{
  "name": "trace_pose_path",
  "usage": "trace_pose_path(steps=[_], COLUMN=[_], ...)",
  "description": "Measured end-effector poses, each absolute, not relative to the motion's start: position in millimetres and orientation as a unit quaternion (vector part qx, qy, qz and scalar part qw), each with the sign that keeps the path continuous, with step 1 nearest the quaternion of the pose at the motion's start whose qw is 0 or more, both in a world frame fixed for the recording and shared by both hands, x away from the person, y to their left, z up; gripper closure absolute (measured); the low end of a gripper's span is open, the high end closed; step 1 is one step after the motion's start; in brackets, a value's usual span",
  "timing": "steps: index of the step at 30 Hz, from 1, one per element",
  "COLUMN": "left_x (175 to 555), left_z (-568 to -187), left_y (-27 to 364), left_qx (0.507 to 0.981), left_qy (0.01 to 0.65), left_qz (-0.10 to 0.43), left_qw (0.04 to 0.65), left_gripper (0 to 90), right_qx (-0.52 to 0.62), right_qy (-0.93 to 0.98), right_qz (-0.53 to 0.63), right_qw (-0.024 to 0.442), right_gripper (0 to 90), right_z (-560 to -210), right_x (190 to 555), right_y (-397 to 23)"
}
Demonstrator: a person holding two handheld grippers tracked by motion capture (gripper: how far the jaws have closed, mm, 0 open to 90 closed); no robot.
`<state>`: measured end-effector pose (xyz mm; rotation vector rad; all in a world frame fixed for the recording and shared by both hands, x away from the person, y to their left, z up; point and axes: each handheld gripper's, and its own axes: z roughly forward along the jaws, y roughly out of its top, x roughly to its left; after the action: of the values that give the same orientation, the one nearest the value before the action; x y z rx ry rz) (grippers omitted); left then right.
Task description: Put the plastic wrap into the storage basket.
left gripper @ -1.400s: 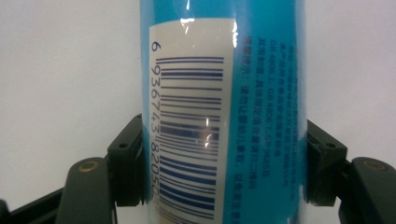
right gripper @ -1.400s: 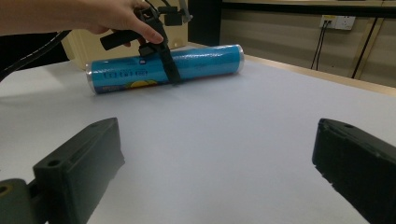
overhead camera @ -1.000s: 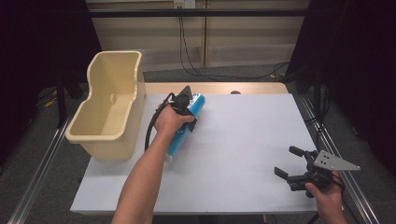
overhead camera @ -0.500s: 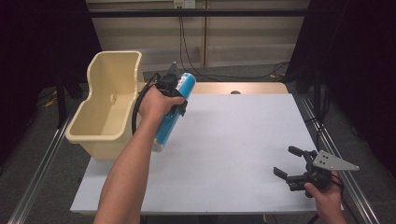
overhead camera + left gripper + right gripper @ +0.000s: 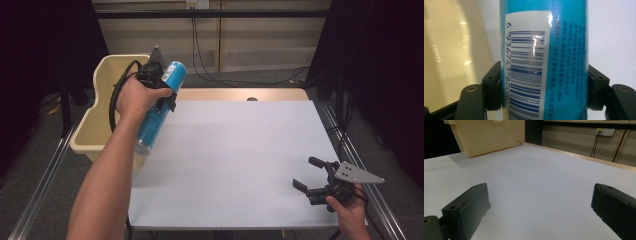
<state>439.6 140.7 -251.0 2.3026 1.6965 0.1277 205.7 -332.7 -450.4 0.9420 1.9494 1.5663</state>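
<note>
white table point(image 5: 235, 165) bears a beige bin point(image 5: 97, 125) at its left edge.

The left gripper point(image 5: 544, 93) clamps a blue can point(image 5: 544, 50), barcode label facing the camera.

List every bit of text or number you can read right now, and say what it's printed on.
"6 936743 82050": digits beside the barcode on the white label of the blue can held in the left gripper; the last digit is cut off.
Small red and dark print right of the barcode: too small and blurred to read.
Tub, table: no text.
</note>
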Motion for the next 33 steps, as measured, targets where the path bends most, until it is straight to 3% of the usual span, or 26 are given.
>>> trace_pose_path(steps=[20, 33], left_x=[427, 430], left_z=[-249, -278], left_y=[234, 246], left_qx=[0.748, 0.734], left_qy=[0.648, 0.665], left_qz=[0.059, 0.054], left_qw=[0.130, 0.128], left_gripper=[32.2, 32.1], right_qx=[0.339, 0.341], right_qy=[0.716, 0.718], right_qz=[0.565, 0.562], right_qw=[0.230, 0.230], right_gripper=[1.2, 1.1], right_z=[-451, -452], right_x=[207, 206], right_y=[-329, -328])
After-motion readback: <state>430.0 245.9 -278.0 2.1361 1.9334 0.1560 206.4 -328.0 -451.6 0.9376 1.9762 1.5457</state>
